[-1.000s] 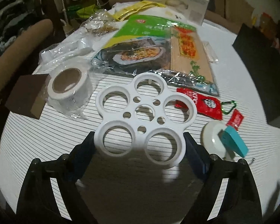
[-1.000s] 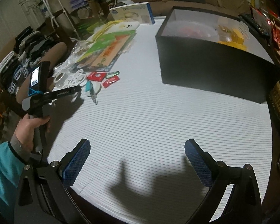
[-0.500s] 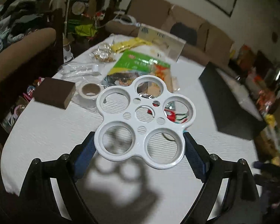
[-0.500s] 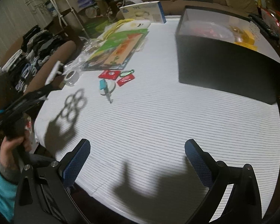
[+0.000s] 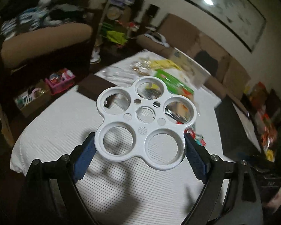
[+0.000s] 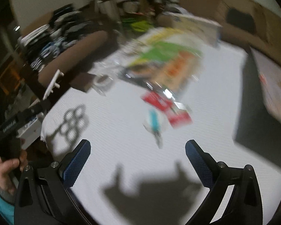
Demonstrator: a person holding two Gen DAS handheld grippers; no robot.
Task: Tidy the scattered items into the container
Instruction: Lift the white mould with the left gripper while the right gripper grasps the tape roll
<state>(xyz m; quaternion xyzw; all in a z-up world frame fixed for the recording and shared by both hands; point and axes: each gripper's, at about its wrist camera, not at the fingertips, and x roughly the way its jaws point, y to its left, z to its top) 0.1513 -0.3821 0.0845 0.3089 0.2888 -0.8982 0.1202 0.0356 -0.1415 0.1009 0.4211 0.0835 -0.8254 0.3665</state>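
A cluttered living room is showing behind a round table covered with a white ribbed cloth. In the left wrist view, the left gripper is holding a white plastic tray pierced with five large rings, clear of the cloth; its blue pads are pressing on the two nearest lobes, at about 7 and 4 o'clock of the tray, with the fingers spread wide to span it. The tray's shadow is lying on the cloth at 9 o'clock in the right wrist view.

The right gripper is hovering over bare cloth with its fingers wide apart and nothing between them. Beyond it, at about 12 o'clock, a teal-and-white item and red sachets are lying close together, much blurred; green packets are lying farther off. The black box, the likely container, is standing at 3 o'clock.

The tray looks light, stiff and smooth, so it is probably apt to slip or pivot between two pads; a hold across opposite lobes, as here, seems soundest. It appears thin enough to flex if squeezed hard. The sachets look flat and limp, and are likely best pinched at an edge.
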